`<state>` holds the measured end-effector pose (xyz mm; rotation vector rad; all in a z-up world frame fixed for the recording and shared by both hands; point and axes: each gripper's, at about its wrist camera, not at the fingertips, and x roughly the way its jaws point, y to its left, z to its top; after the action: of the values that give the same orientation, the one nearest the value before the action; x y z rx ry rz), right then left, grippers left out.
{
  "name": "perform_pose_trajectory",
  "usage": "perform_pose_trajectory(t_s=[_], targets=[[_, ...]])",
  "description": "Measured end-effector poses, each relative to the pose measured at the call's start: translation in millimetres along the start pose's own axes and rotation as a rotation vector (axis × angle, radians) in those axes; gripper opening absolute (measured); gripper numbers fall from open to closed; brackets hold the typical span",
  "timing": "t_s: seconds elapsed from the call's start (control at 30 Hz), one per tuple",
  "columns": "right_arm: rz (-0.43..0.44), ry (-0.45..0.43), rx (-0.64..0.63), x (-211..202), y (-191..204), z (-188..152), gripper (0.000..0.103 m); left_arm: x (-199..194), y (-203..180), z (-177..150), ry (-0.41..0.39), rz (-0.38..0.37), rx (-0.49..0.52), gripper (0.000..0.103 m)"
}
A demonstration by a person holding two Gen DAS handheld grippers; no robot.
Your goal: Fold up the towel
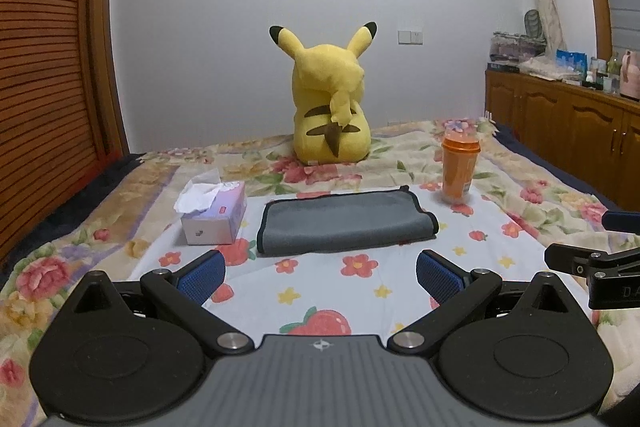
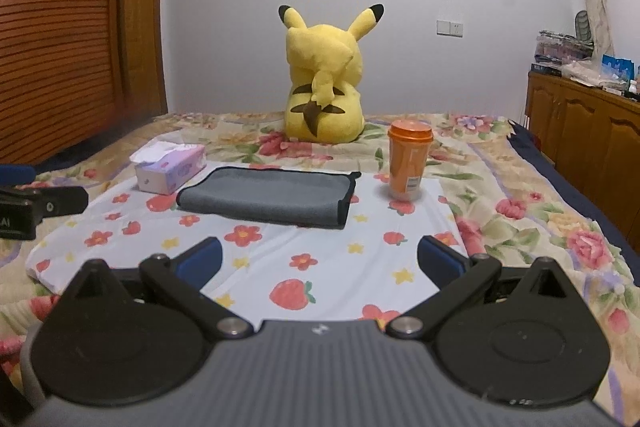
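Note:
A grey towel with dark edging [image 1: 344, 221] lies folded flat on a white strawberry-print cloth [image 1: 320, 287] on the bed; it also shows in the right wrist view [image 2: 268, 197]. My left gripper [image 1: 320, 269] is open and empty, held short of the towel's near edge. My right gripper [image 2: 320, 257] is open and empty, also short of the towel and slightly to its right. Each gripper's side shows at the edge of the other's view.
A tissue box [image 1: 214, 213] stands left of the towel. An orange lidded cup [image 1: 460, 165] stands to its right. A yellow plush toy [image 1: 330, 107] sits behind. A wooden wardrobe [image 1: 48, 67] is on the left, and low cabinets [image 1: 560, 119] are on the right.

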<state>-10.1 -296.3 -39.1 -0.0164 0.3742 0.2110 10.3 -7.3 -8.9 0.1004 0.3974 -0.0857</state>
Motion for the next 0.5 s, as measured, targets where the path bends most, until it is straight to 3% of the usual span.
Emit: perform_pose_trajectory(t_s=[0.5], targets=[[-0.016,-0.069,0.014,-8.8,-4.5,2.3,0.103,-7.9,-2.8,2.5,-0.063,0.001,0.013,0.103]])
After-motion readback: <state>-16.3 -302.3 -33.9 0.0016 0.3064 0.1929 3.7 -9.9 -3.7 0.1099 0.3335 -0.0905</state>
